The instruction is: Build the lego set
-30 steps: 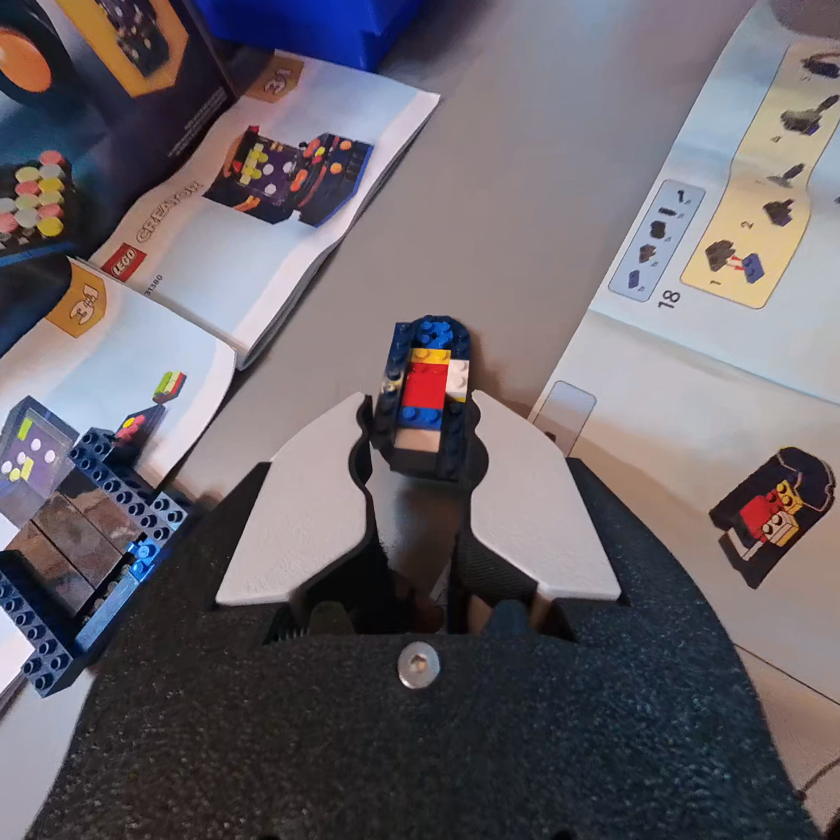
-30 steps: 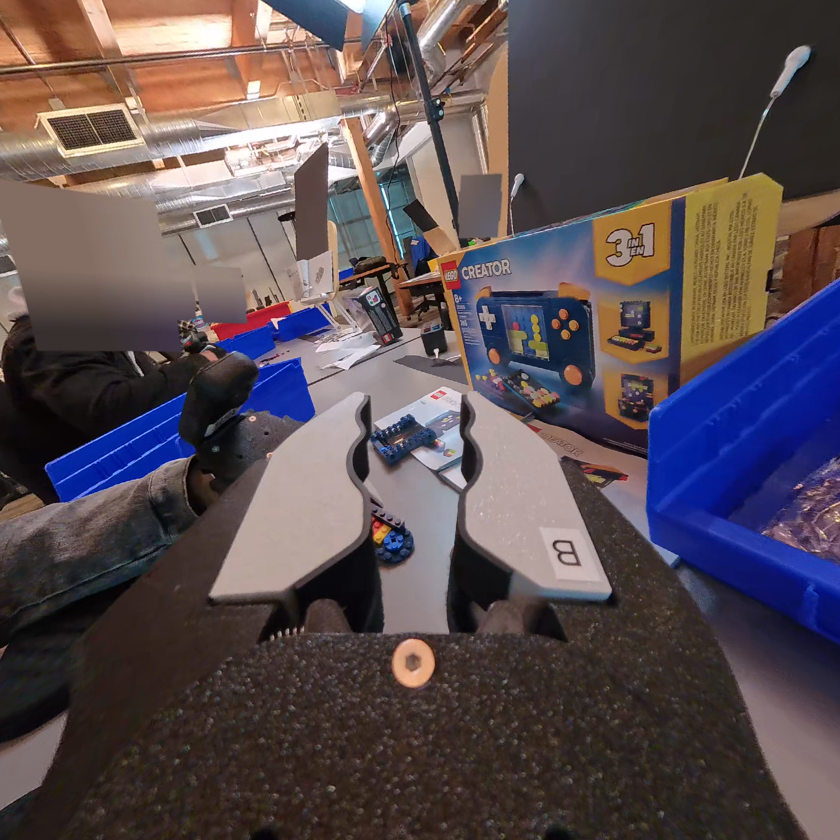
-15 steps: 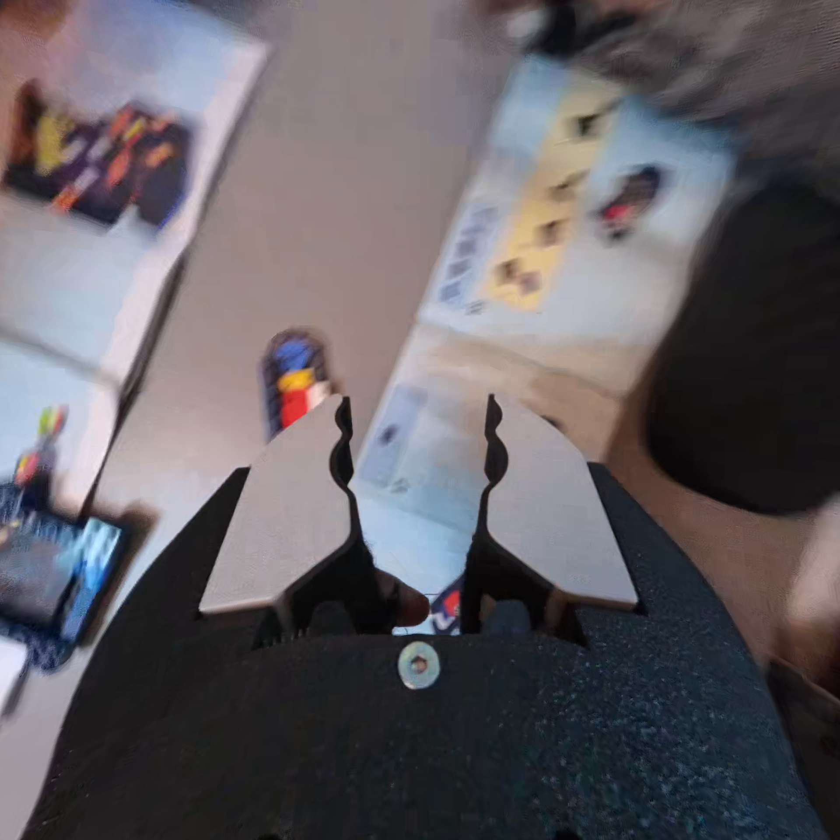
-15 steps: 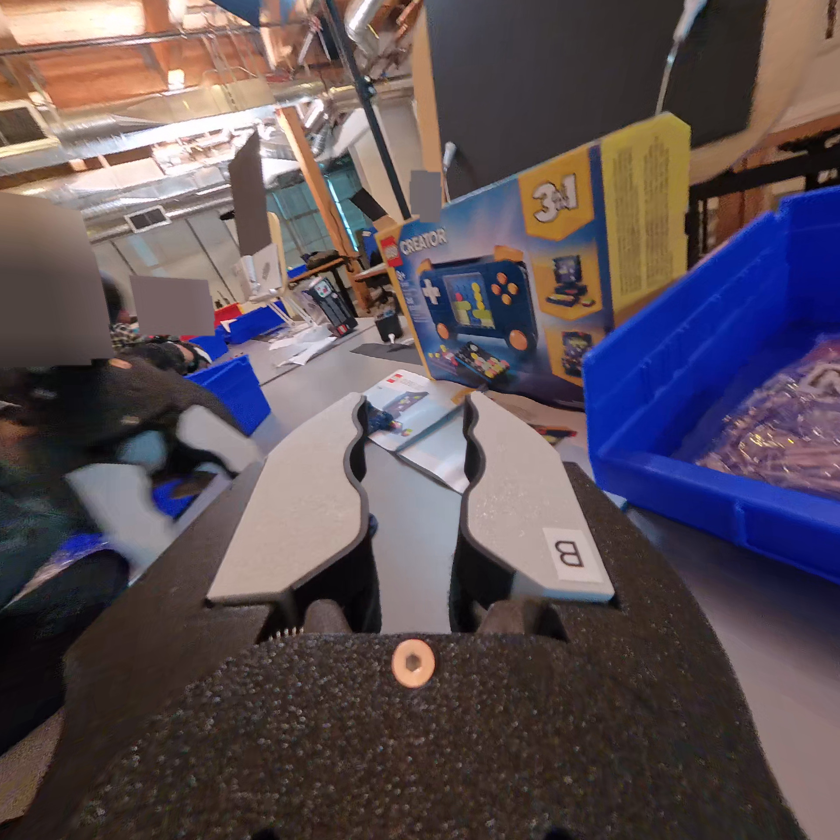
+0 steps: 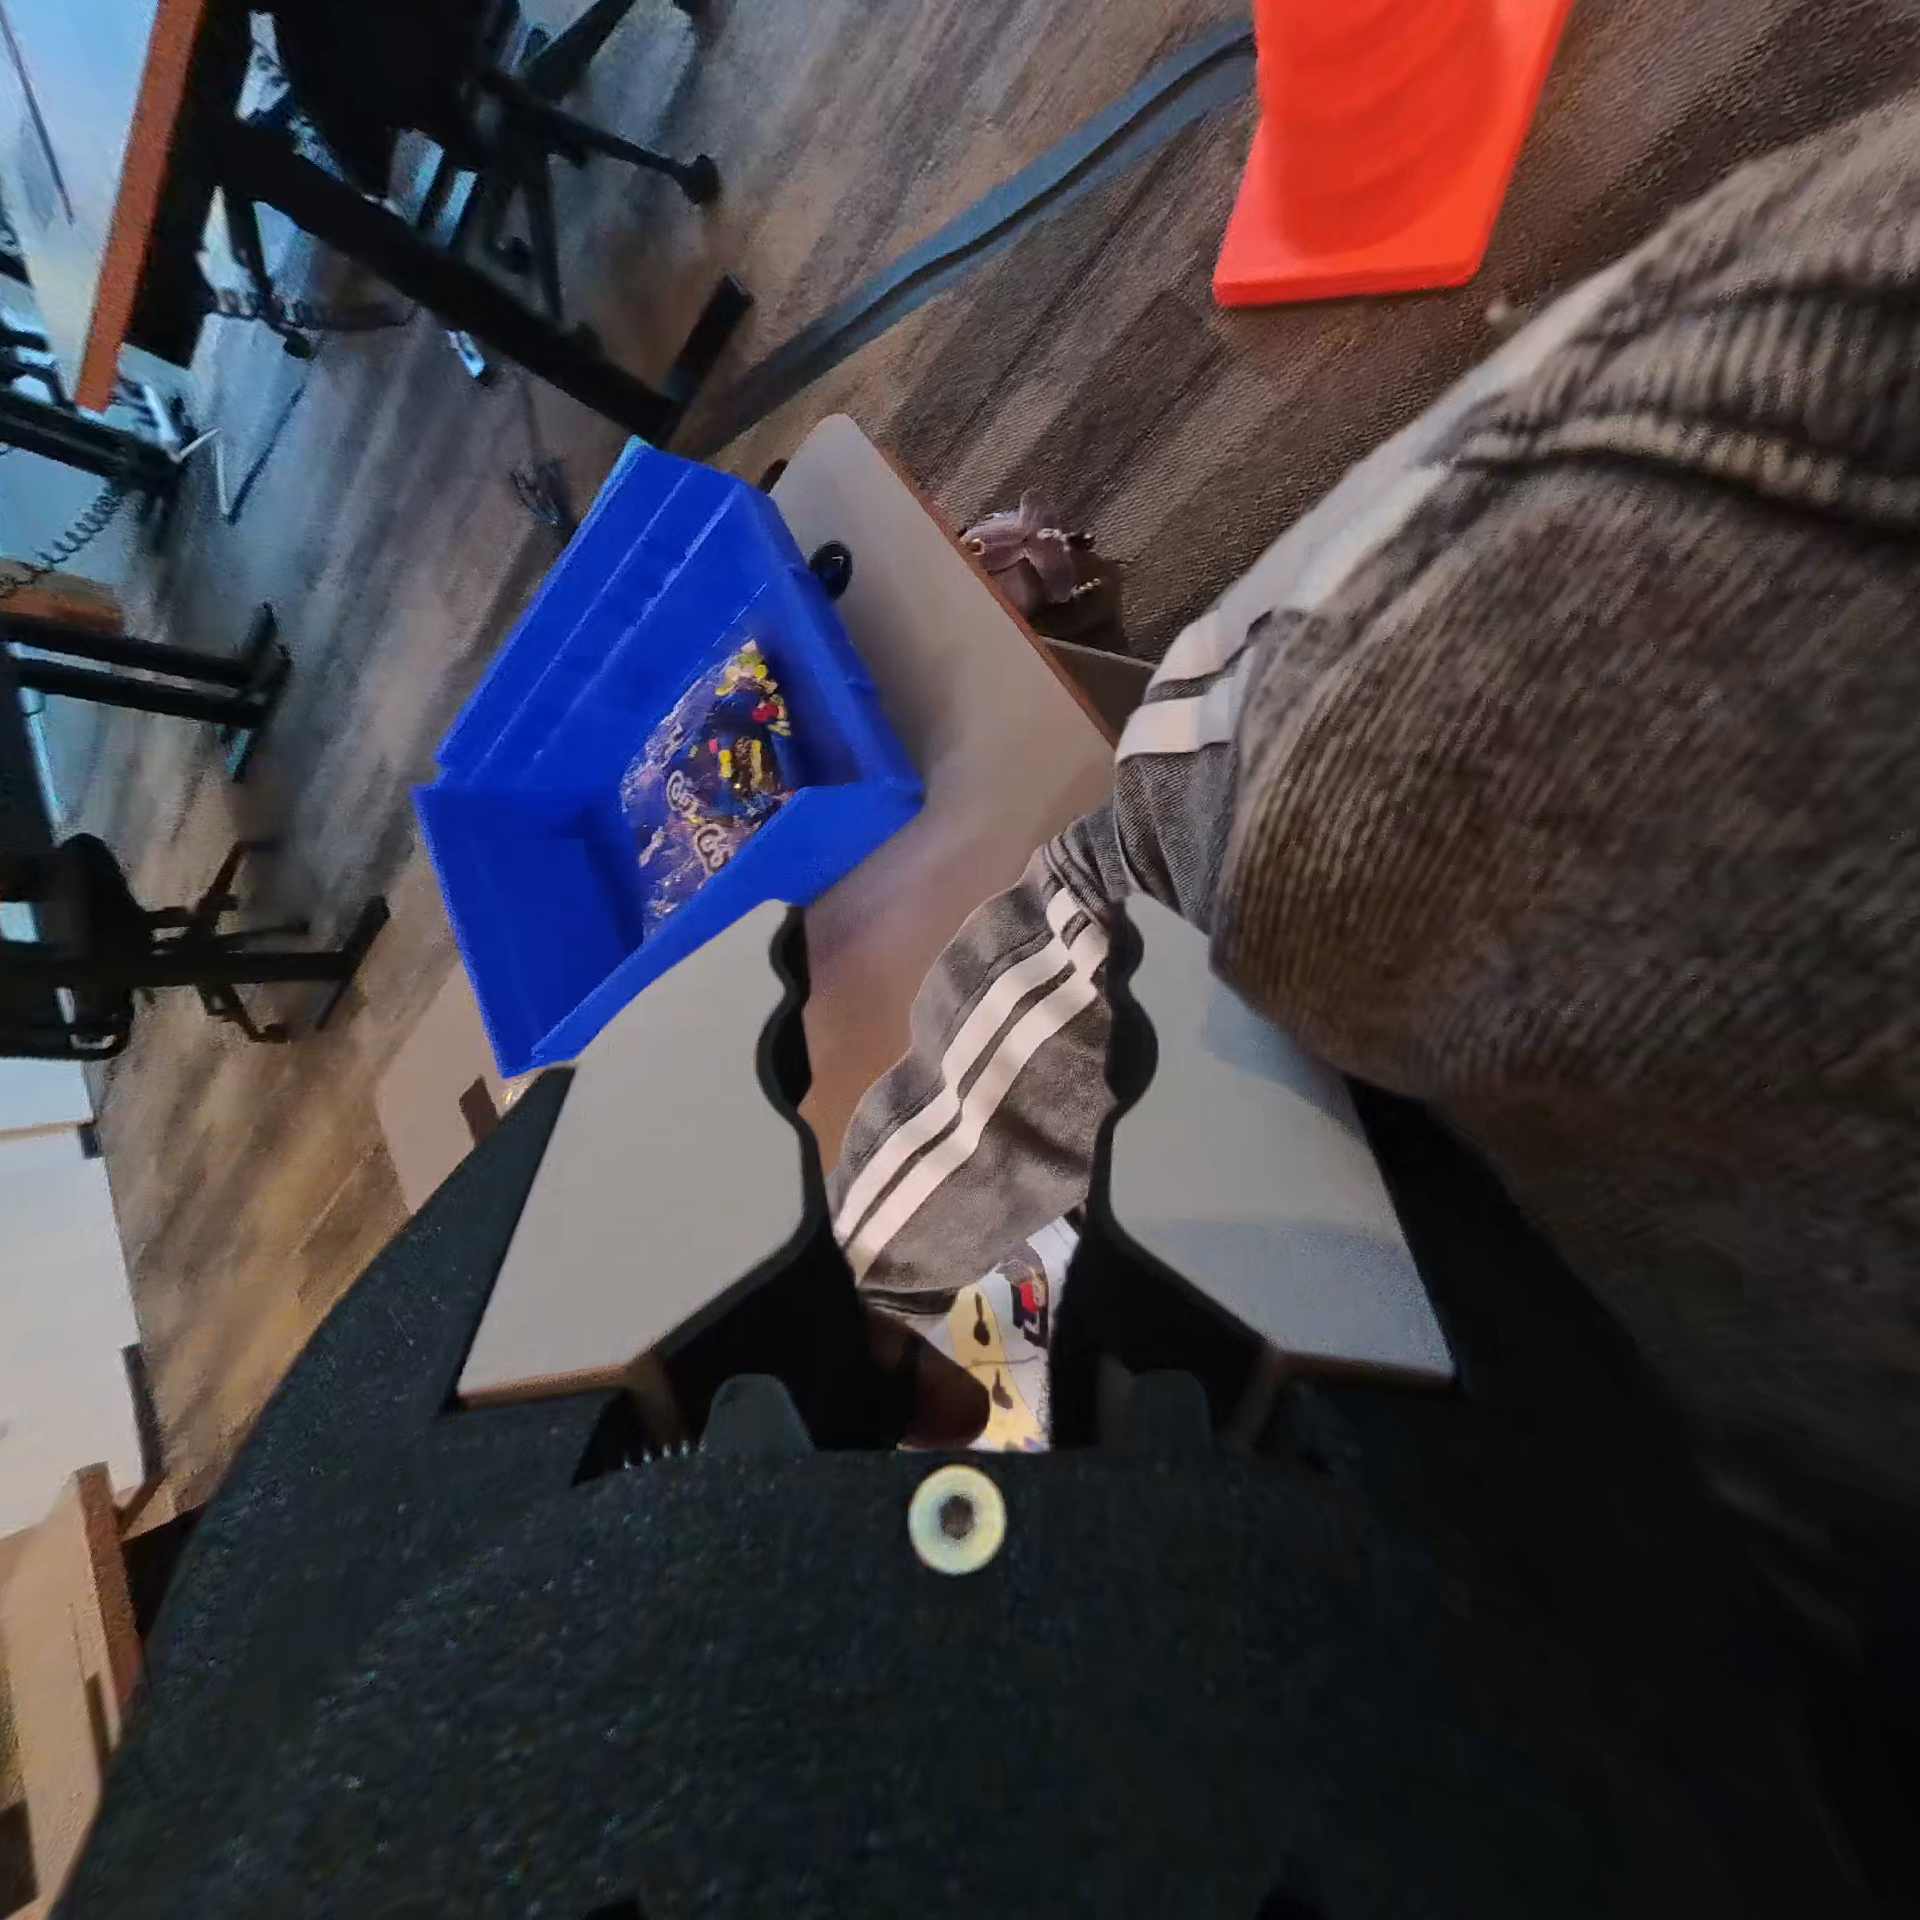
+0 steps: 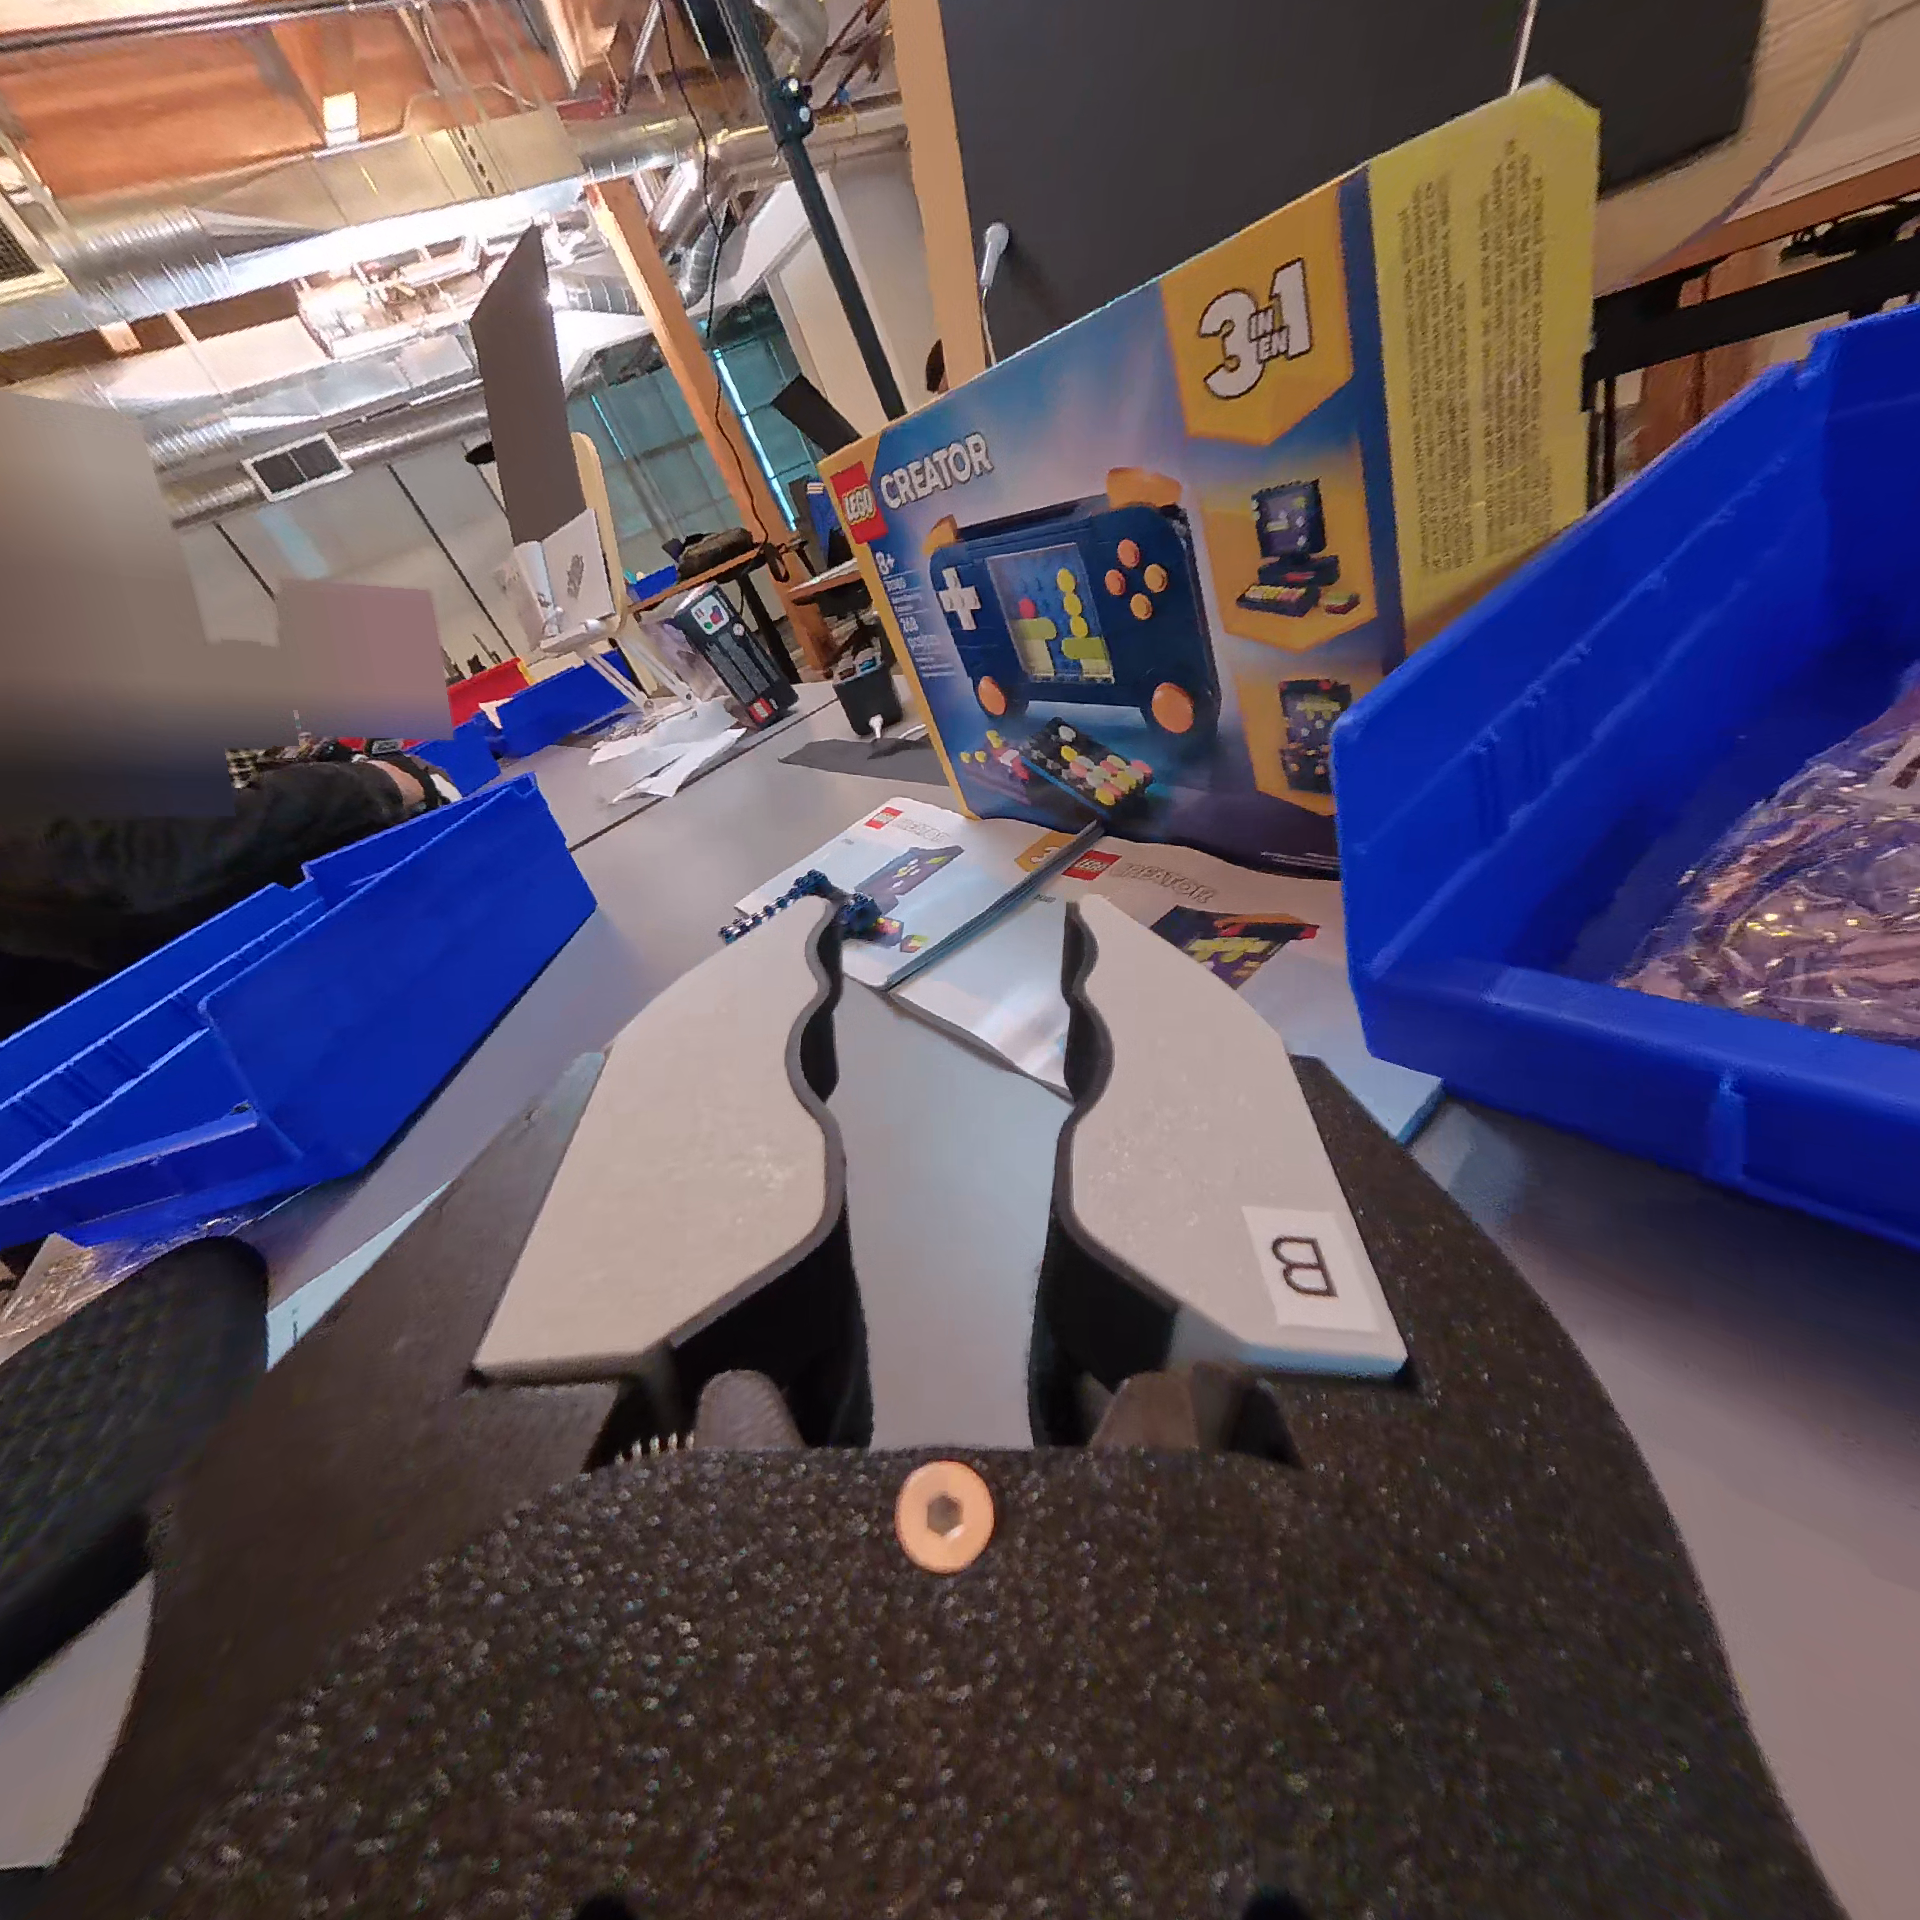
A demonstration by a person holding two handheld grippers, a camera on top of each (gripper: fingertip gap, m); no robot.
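Note:
My left gripper (image 5: 953, 935) is open and holds nothing. It hangs above the grey table (image 5: 966, 665) near its edge. A person's grey sleeve with white stripes (image 5: 997, 1049) lies beyond the gap between its fingers, and a blue bin (image 5: 540, 883) with a clear bag of bricks (image 5: 717, 769) stands just to the left. My right gripper (image 6: 951, 925) is open and empty, low over the table (image 6: 675, 862). A small dark blue brick build (image 6: 774, 914) sits on an instruction booklet (image 6: 935, 883) just past its left fingertip.
A brick set box (image 6: 1143, 582) stands behind the booklets. A blue bin (image 6: 1558, 831) with a bag of bricks (image 6: 1787, 914) is at the right, and another blue bin (image 6: 312, 987) at the left. An orange cone (image 5: 1371, 135) and desk legs stand on the floor. One gripper's finger ends stand about 40 cm off the other's.
My left gripper opened and let go of the small dark blue brick build, then swung away right toward the blue bin and the table edge. My right gripper stayed open and turned slightly.

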